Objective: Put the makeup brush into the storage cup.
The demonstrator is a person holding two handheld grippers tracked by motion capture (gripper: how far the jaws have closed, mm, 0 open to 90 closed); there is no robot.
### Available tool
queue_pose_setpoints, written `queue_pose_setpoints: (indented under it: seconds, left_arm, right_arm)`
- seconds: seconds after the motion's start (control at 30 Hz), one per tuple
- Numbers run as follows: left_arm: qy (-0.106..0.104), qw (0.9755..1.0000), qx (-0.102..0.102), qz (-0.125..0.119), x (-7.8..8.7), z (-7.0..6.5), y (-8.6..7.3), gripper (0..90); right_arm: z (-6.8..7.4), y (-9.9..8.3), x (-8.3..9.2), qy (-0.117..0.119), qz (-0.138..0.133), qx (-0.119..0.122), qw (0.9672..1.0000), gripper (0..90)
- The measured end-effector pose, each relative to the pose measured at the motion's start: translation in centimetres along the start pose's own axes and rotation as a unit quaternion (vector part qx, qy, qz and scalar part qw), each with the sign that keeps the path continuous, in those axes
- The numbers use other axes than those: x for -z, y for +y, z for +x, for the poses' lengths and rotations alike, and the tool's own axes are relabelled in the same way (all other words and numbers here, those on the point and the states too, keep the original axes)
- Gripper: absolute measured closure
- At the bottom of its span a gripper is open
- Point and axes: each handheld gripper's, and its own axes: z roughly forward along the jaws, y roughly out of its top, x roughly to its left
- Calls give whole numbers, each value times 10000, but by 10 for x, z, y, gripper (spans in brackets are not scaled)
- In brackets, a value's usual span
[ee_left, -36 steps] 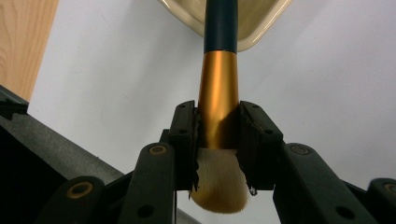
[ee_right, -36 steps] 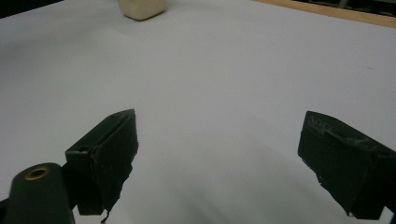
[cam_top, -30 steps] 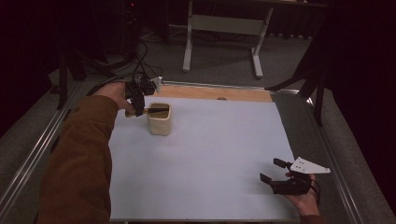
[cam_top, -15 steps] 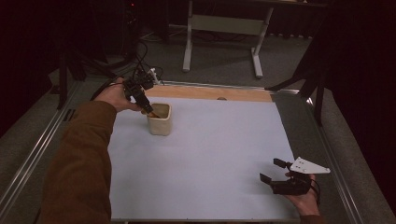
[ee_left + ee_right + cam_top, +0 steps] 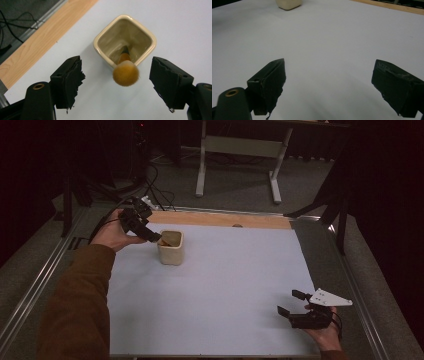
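Leaning in the cream cup (image 5: 171,248) near the desk's far left corner, the brush (image 5: 125,71) points its bristle head up toward the left gripper (image 5: 117,82), whose jaws, just opened, touch nothing. Right gripper (image 5: 327,87): jaws apart, empty.

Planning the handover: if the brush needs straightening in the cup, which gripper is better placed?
Left. The left gripper, jaws just opened, hangs right above the brush leaning in the cream cup. The right gripper sits far across the table.

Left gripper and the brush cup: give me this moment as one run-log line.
left gripper: open, jaws just opening, clear of brush | brush: standing in cream cup | right gripper: open, empty, over white mat
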Motion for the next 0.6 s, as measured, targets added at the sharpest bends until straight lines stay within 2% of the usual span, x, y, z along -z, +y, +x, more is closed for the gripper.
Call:
queue_pose_setpoints:
  seconds: [0.23,0.43,0.6]
  left_arm:
    - [113,9985,246,-469,9,-1,-15,240]
    - [248,9965,287,-739,17,-4,-24,225]
    - [346,9957,356,-784,19,-7,-34,208]
  right_arm:
    - [0,0,0,-1,3,-4,10000,116]
    - [1,0,0,0,-10,-9,10000,116]
    - [0,0,1,-15,-17,-15,10000,115]
